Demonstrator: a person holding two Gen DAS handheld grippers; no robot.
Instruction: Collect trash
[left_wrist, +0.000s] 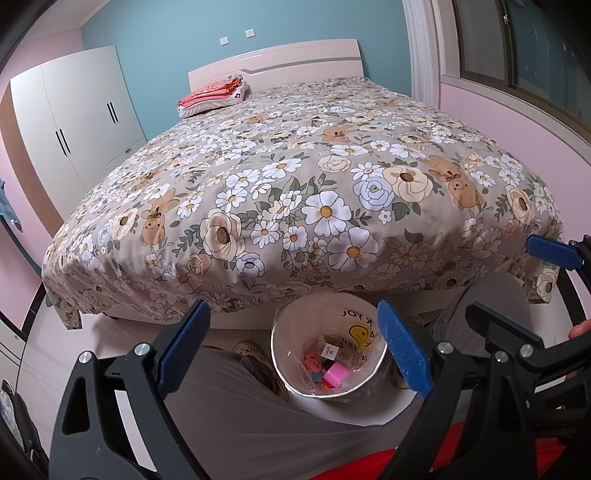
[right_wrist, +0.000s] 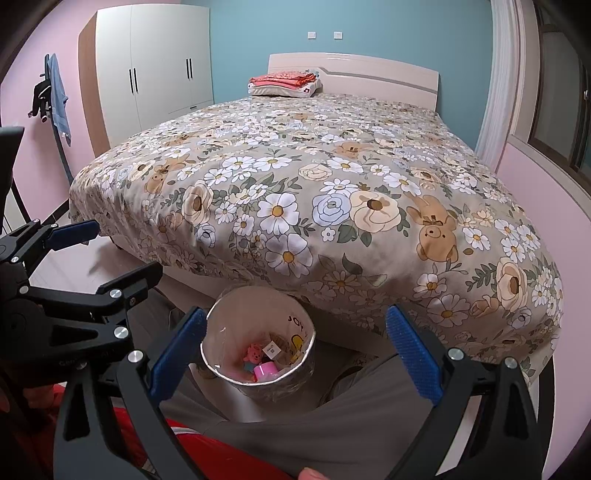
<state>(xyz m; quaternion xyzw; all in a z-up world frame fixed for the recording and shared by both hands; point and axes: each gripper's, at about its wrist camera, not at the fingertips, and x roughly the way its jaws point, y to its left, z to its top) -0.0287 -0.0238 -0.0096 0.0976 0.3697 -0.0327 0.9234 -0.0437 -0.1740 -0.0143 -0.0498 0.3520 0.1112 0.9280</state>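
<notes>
Blue-padded left gripper (left_wrist: 295, 343) and right gripper (right_wrist: 295, 350) both hang spread and empty above the bin (left_wrist: 280, 365) between the person's knees, whose thin liner could snag.

We count two grippers: left gripper (left_wrist: 295, 347) and right gripper (right_wrist: 295, 354), each with two blue-padded fingers spread wide. One trash bin (left_wrist: 284, 373) at 6 o'clock; pieces inside too jumbled to count. One bed (left_wrist: 295, 177). One wardrobe (right_wrist: 155, 62) at 11 o'clock, four handles. Two wall sockets (right_wrist: 325, 35) at 12. One folded cloth pile (right_wrist: 282, 79).
</notes>
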